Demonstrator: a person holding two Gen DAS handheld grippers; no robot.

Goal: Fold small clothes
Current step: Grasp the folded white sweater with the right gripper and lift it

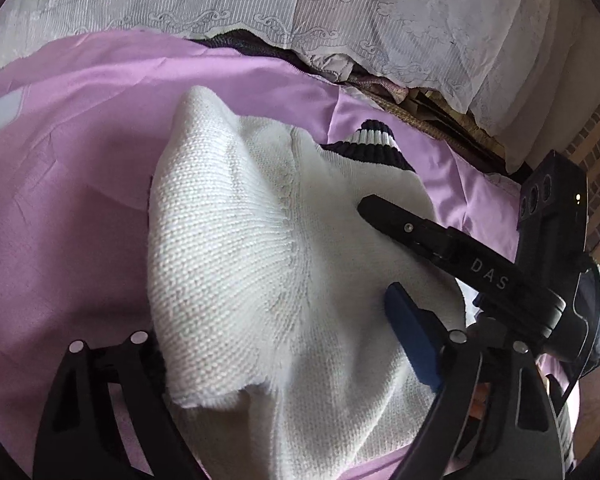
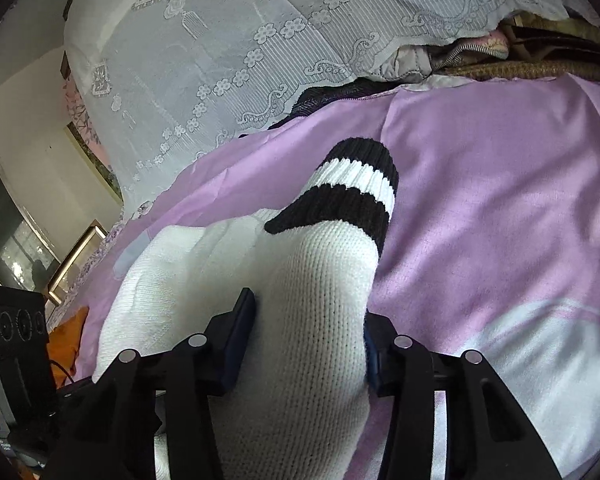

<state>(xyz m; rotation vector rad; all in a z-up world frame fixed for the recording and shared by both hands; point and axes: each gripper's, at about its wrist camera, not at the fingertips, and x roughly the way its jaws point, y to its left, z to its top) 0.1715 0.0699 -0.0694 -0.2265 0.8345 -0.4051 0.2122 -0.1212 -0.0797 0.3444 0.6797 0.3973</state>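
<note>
Left gripper point(image 1: 284, 364) left fingertip hidden under sweater point(image 1: 236, 248); sweater hem cut off by bottom edge

Your right gripper point(image 2: 306, 344) has its jaws pinched on the white knit sweater point(image 2: 300, 280) — blue pads point(image 2: 240, 340) pressing in from both sides of a bunched fold. The black-and-white striped cuff point(image 2: 352, 188) sticks up just beyond your grip, resting over the lilac sheet point(image 2: 500, 200). More white knit piles to your left. Behind the sheet hangs a white lace cloth point(image 2: 220, 40), and at far left sits the other black gripper point(image 2: 16, 332) beside an orange patch point(image 2: 66, 340).
</note>
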